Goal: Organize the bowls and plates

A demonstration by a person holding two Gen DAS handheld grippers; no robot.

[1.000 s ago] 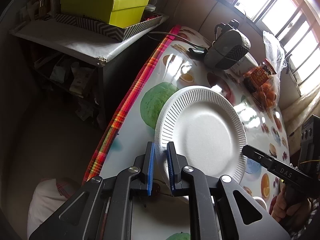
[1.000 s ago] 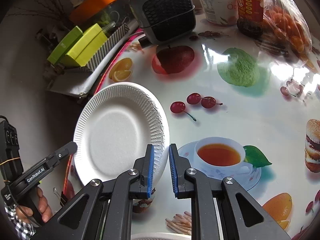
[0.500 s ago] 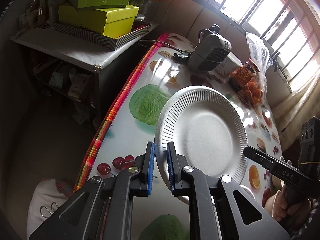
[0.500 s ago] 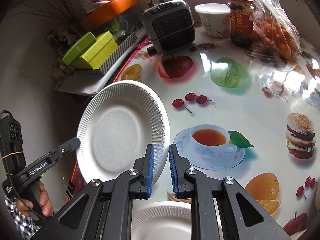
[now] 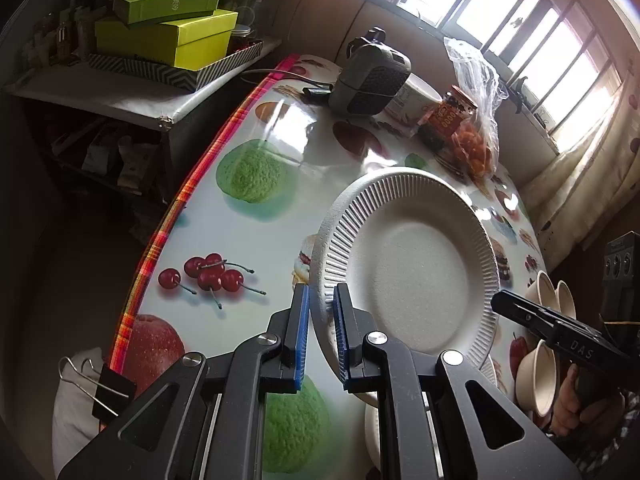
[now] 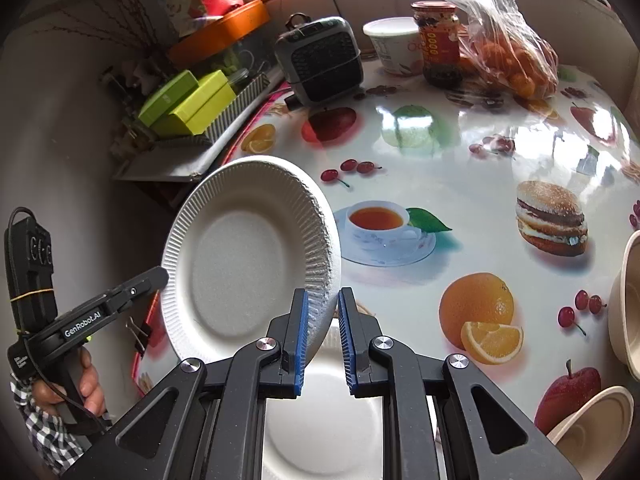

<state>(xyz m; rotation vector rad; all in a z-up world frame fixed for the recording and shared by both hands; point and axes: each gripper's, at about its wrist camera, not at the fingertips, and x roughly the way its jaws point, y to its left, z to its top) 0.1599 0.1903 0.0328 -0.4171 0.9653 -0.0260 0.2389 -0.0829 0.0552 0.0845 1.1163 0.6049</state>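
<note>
A white paper plate [image 5: 416, 268] is held tilted above the table between both grippers. My left gripper [image 5: 321, 322] has its blue pads either side of the plate's near rim, with a visible gap. My right gripper [image 6: 323, 330] straddles the opposite rim [image 6: 320, 300], its pads also slightly apart. The plate shows in the right wrist view [image 6: 248, 252]. A second white plate [image 6: 324, 432] lies on the table below my right gripper. Beige bowls [image 5: 548, 292] stand at the right; they also show in the right wrist view [image 6: 628, 300].
The round table [image 6: 460, 152] has a glossy fruit-print cloth. At its far side stand a grey heater [image 6: 320, 64], a white tub [image 6: 394, 44], a jar [image 6: 438, 40] and a bag of oranges [image 6: 508, 60]. A shelf with green boxes [image 5: 168, 36] stands left of the table.
Both grippers have drawn back toward the table's near side with the plate. The jaws of both have opened a little around its rim. The lower plate and bowls came into view.
</note>
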